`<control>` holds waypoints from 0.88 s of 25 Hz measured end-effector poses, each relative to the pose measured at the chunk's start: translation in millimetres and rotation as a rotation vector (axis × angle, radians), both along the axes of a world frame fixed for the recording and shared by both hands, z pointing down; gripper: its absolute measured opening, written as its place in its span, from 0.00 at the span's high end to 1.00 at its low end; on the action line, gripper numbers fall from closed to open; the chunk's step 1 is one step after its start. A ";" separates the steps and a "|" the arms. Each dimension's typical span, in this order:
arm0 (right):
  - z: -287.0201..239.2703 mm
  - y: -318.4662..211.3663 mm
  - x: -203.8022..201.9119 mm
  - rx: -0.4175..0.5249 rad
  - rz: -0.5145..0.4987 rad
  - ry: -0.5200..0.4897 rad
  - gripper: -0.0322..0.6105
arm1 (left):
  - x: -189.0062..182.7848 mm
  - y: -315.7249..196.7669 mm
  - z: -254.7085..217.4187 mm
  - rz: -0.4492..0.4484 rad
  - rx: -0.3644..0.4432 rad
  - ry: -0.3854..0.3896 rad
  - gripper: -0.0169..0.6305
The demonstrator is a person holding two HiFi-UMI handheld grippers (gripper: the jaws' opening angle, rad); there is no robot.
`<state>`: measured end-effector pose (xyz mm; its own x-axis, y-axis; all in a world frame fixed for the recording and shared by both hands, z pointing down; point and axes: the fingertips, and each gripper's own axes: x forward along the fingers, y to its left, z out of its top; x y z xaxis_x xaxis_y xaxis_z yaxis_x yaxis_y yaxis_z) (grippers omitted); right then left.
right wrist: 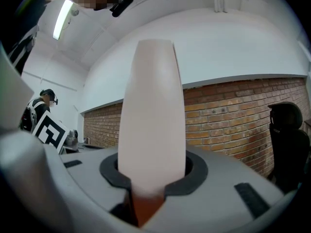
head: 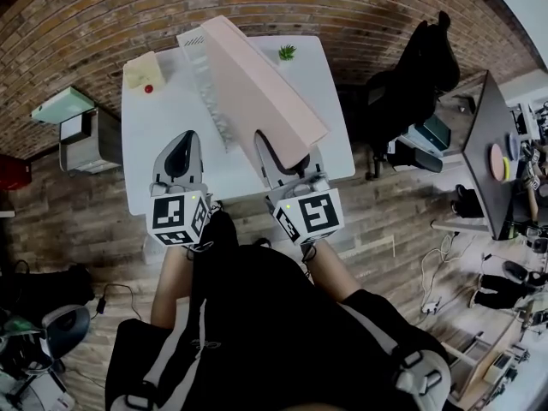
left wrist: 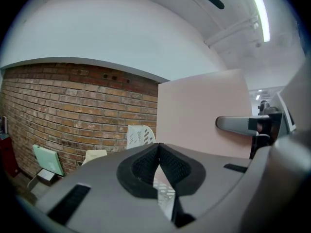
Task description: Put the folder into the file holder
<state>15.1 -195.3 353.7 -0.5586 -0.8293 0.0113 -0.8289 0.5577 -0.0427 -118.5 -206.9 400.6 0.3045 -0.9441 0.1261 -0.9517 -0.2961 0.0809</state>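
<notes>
Evidently light, stiff and smooth, the pink folder stands on edge at upper centre, beside the white file holder, clamped at its near lower edge by the right gripper, a sensible hold, while the left gripper is closed on nothing.

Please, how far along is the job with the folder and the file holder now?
Done: the pink folder is picked up, clamped in the right tongs above the table. In hand: it is held close to the white file holder, not yet inside. Left: sliding it into the holder and letting go. The left tongs are shut and empty.
</notes>
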 end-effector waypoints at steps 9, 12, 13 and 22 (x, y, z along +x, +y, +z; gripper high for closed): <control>6.2 -29.4 -25.2 -0.019 0.002 0.001 0.73 | -17.3 -35.5 4.8 0.022 -0.011 0.004 0.94; 9.3 -41.3 -31.3 -0.026 0.010 0.006 0.73 | -23.0 -47.4 7.7 0.032 -0.019 0.003 0.94; 10.4 -45.1 -33.1 -0.030 0.015 0.007 0.72 | -25.1 -51.2 8.4 0.035 -0.022 0.002 0.94; 18.6 -79.2 -54.3 -0.063 0.028 0.027 0.72 | -45.7 -88.9 15.6 0.061 -0.051 0.006 0.94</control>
<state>-39.2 -274.5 372.3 -0.5341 -0.8417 0.0789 -0.8454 0.5314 -0.0542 -164.2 -295.8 416.2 0.3623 -0.9161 0.1718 -0.9314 -0.3491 0.1028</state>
